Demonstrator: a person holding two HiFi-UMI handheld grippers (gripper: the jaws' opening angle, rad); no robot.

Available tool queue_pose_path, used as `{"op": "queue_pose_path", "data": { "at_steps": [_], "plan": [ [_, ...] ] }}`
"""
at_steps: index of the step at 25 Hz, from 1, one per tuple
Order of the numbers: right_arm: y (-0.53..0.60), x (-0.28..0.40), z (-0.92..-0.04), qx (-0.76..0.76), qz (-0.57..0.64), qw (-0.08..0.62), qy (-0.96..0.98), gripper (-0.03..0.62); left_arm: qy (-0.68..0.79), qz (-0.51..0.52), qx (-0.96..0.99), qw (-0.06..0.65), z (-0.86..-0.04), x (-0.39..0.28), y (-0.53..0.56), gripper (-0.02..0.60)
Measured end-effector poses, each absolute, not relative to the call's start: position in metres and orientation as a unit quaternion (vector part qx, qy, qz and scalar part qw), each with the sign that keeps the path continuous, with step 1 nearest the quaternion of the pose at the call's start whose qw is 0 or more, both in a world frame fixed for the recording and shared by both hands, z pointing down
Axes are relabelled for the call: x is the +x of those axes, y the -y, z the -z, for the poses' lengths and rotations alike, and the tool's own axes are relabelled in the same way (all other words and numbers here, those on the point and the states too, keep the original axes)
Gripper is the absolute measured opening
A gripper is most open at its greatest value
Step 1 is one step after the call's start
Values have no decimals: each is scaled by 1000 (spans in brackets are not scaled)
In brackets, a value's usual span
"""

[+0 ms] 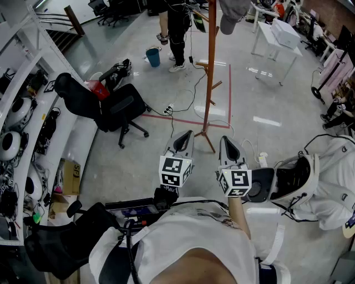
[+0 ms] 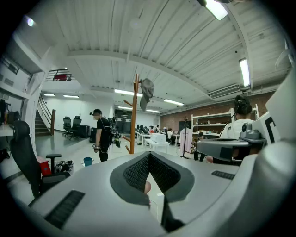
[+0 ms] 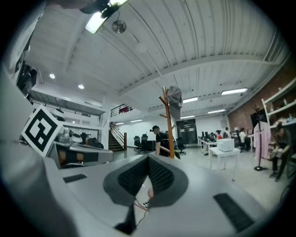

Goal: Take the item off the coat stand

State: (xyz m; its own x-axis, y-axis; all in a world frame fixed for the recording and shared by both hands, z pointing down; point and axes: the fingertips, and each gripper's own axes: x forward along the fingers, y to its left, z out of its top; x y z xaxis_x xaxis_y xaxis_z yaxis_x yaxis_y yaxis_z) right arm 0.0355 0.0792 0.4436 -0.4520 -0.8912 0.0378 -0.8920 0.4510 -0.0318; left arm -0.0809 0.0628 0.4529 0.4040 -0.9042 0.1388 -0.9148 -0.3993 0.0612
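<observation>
Cap (image 1: 232, 14), grey, hangs at the top of a wooden coat stand (image 1: 210, 72), well ahead of and above both claws. Left claw (image 1: 187, 135) and right claw (image 1: 224, 140) are closed and empty, side by side. Approach seems the step in hand; next, move closer, then raise and open one claw. Head view cuts off the cap's top.
</observation>
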Motion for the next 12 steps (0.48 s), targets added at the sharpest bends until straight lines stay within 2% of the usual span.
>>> {"op": "queue_pose_path", "data": {
  "at_steps": [12],
  "plan": [
    [-75, 42, -450, 523, -34, 7, 851, 5, 546, -46, 834, 69, -461, -74, -60, 2]
  ]
}}
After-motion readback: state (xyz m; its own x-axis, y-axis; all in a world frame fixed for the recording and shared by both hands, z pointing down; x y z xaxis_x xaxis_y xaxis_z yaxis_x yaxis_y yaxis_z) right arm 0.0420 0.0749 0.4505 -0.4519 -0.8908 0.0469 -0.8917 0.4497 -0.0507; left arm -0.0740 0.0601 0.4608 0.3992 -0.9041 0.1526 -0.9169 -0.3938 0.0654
